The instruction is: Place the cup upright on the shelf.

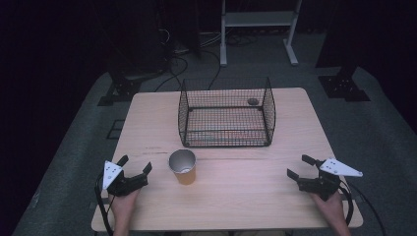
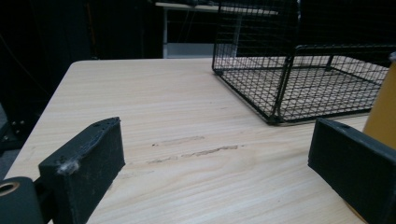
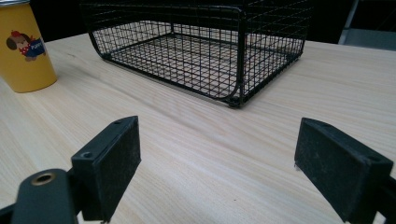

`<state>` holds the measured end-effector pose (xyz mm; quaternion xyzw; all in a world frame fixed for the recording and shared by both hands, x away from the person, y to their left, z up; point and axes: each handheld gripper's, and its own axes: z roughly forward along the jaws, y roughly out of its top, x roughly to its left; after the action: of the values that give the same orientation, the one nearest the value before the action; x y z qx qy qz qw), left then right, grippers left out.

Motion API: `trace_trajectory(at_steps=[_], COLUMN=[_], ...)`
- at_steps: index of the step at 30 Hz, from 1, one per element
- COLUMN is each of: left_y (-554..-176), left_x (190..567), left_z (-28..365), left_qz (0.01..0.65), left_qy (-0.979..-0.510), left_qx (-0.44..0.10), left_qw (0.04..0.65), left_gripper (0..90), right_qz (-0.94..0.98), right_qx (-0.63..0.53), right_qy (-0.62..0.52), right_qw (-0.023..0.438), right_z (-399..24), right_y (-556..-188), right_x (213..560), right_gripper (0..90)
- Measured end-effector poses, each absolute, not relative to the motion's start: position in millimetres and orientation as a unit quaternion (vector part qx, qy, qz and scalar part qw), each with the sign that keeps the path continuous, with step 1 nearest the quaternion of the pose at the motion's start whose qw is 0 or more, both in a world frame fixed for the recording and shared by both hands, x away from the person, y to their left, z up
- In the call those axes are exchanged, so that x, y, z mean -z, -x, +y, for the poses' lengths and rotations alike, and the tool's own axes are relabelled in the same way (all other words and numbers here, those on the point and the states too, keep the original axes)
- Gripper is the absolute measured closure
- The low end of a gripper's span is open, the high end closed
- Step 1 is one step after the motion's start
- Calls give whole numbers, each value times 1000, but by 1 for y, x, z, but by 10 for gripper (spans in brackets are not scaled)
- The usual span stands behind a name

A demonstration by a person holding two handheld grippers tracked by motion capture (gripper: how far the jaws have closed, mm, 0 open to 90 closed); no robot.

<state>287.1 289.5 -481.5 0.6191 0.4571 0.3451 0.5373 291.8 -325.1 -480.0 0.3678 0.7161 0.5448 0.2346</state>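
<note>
Though near cup (image 1: 183, 167), both grippers wide, empty.

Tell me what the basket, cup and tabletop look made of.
Basket: black coated wire, seen as open mesh. Cup: likely metal, with a silvery interior and glossy yellow printed outside. Tabletop: light wood or wood-look laminate, with visible grain and a matte finish.

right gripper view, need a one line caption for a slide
Open right tongs hover over the wooden table, facing a black wire basket, with a yellow cartoon-dog cup at far left.
</note>
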Motion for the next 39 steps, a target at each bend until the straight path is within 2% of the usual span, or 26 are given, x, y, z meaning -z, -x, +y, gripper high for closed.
trace_trajectory(at_steps=[21,39], left_y=[-272,-257], left_x=[477,479], left_z=[262,234], left_qz=[405,351], left_qy=[-655,-685], left_qx=[-332,-294], left_qw=[546,567], left_gripper=[22,21], right_qz=[718,719], right_qx=[-540,-540], right_qy=[-369,-368], right_qw=[237,238], right_z=[-324,-324], right_y=[-292,-292], right_x=[480,480], right_gripper=[134,134])
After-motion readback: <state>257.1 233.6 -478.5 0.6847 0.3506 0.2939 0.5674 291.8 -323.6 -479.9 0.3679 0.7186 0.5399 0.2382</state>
